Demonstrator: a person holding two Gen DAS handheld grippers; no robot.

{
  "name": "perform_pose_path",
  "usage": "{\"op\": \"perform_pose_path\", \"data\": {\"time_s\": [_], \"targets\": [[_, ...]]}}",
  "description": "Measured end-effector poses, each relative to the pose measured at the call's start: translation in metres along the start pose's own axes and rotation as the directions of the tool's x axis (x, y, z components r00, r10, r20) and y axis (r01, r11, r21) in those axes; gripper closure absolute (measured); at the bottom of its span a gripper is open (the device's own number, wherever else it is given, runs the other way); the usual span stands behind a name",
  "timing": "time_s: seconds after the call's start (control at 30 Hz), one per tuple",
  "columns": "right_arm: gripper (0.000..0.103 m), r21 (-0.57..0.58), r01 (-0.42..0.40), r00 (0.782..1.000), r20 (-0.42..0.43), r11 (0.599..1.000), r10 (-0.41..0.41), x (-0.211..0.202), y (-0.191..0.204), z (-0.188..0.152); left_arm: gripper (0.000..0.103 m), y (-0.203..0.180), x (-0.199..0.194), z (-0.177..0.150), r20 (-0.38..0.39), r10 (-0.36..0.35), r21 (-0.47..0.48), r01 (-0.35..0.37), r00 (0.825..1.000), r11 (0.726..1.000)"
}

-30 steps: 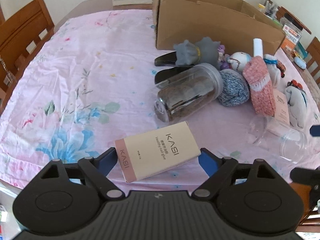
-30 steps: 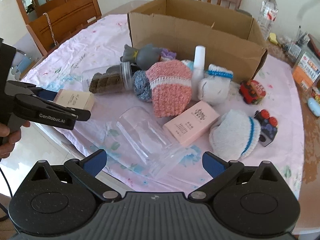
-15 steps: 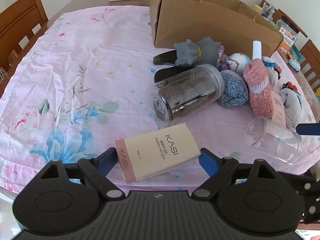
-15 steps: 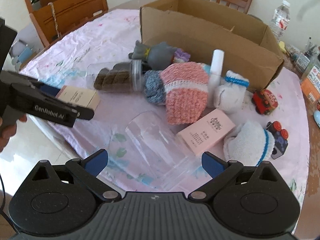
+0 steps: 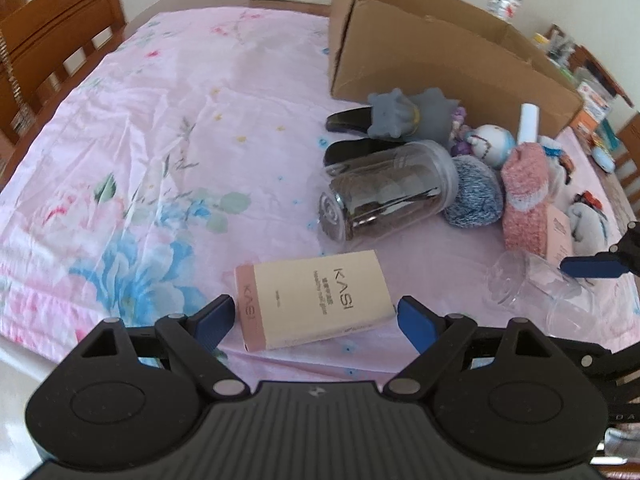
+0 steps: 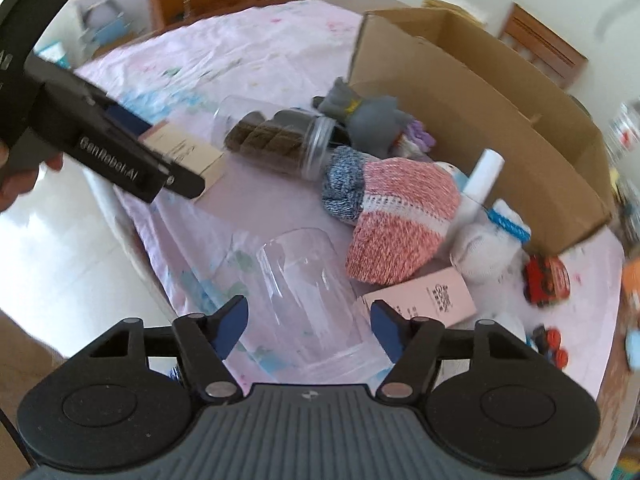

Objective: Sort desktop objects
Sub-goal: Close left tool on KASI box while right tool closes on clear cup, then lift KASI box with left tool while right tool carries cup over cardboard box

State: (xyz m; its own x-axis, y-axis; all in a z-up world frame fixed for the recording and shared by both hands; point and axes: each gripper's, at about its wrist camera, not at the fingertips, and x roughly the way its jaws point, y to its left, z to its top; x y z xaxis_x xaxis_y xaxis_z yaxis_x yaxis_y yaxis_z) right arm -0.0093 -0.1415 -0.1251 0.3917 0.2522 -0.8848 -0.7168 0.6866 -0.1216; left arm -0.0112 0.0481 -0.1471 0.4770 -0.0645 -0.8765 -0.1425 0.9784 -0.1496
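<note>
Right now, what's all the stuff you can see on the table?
cloth: one, pink floral, covering the table
carton: one, brown, far side, open
jar: one, clear with brown filling, lying mid-table
grey toy: one, by the carton
hat: one, pink-white knit, centre
blue knit: one, against the hat
tube: one, white, by the hat
pink box: one, beside the cup
toy cars: two, red and dark, right edge
KASI box: one, cream, near edge
cup: one, clear, lying down
left tool: black, open around the KASI box
right tool: black, jaws just been closing, on the cup
hand: one, holding the left tool
</note>
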Motion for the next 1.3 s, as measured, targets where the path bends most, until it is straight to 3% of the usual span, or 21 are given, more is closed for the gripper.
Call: {"op": "perform_pose_path", "data": {"time_s": [0.3, 0.37, 0.47, 0.83, 1.3], "targets": [[0.042, -0.163, -0.065, 0.998, 0.002, 0.984, 0.066, 0.007, -0.005, 0.003, 0.017, -0.012, 0.007, 0.001, 0.014, 0.077, -0.083, -0.075, 0.997, 0.994], [0.044, -0.196, -0.075, 0.997, 0.006, 0.978, 0.077, 0.009, -0.005, 0.005, 0.022, -0.015, 0.008, 0.001, 0.02, 0.093, -0.074, -0.092, 0.995, 0.993], [0.045, -0.219, -0.088, 0.996, 0.009, 0.972, 0.092, 0.01, -0.006, 0.007, 0.023, -0.019, 0.006, 0.001, 0.028, 0.102, -0.05, -0.101, 0.994, 0.994], [0.046, -0.13, -0.172, 0.981, 0.066, 0.976, 0.182, -0.009, -0.025, 0.021, 0.023, -0.032, -0.019, 0.016, 0.074, 0.078, 0.052, -0.082, 0.994, 0.995], [0.046, -0.063, -0.165, 0.976, 0.136, 0.984, 0.172, -0.038, -0.048, 0.043, 0.023, -0.048, -0.04, 0.046, 0.123, -0.001, 0.182, -0.022, 0.992, 0.983]]}}
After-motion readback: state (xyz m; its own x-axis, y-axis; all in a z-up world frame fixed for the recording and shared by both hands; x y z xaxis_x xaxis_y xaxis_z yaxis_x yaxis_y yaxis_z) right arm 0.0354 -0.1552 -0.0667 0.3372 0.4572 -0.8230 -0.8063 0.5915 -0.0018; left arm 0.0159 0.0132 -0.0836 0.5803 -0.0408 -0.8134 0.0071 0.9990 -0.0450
